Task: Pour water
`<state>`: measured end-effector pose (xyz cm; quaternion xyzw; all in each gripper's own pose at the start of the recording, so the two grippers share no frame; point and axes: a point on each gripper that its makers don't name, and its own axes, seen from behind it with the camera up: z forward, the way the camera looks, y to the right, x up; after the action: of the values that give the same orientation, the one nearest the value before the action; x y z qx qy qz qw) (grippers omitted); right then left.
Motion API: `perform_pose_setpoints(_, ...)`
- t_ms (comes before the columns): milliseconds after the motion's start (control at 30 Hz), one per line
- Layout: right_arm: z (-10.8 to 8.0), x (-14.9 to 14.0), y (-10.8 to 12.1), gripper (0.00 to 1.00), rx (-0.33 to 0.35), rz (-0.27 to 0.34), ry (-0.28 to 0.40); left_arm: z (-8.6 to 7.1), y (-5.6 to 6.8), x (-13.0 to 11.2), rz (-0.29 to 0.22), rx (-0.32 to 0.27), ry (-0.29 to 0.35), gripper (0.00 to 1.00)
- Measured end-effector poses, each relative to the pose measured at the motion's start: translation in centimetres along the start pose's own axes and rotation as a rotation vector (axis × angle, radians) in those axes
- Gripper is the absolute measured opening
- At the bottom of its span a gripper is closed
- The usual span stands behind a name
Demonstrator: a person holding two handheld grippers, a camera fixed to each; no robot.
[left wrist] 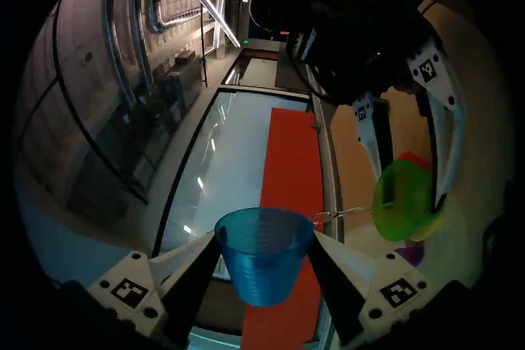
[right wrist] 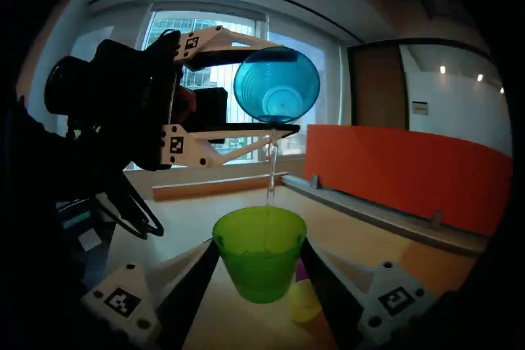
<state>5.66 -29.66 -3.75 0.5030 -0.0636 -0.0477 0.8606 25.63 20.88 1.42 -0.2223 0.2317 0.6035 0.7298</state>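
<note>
Water [right wrist: 271, 173] is running in a thin stream from the blue cup [right wrist: 277, 84] clamped in your left gripper [left wrist: 264, 238] into the green cup [right wrist: 260, 261] your right gripper [right wrist: 259, 248] grips above the counter [right wrist: 190, 218]. Go easy on the tilt, stream dead centre.

The left gripper view looks along its own fingers [left wrist: 191, 276], rolled sideways, with the blue cup [left wrist: 264, 255] close before the lens. The right gripper view sits level, close behind the green cup [right wrist: 260, 251]. Both views share the two cups.
</note>
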Motion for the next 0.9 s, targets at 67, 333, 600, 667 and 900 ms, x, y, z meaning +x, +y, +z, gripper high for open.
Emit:
perform_pose_setpoints(67, 0.02, 0.06, 0.01, 0.89, 0.0, 0.0, 0.0, 0.0, -0.01, 0.07, 0.008, -0.001, 0.001, 0.86)
perform_pose_setpoints(333, -0.01, 0.13, 0.06, 0.89, -0.001, -0.001, 0.002, -0.05, -0.08, 0.46, 0.041, 0.0, 0.008, 0.86)
perform_pose_setpoints(600, -0.09, 0.1, 0.22, 0.89, -0.006, -0.003, 0.0, -0.17, -0.4, 0.36, 0.081, 0.006, 0.002, 0.86)
perform_pose_setpoints(667, -0.08, 0.13, 0.28, 0.89, -0.007, -0.003, 0.002, -0.24, -0.55, 0.47, 0.091, 0.009, 0.003, 0.86)
perform_pose_setpoints(900, -0.02, 0.19, 0.41, 0.89, -0.009, -0.002, 0.002, -0.27, -0.99, 1.03, 0.13, 0.018, 0.01, 0.86)
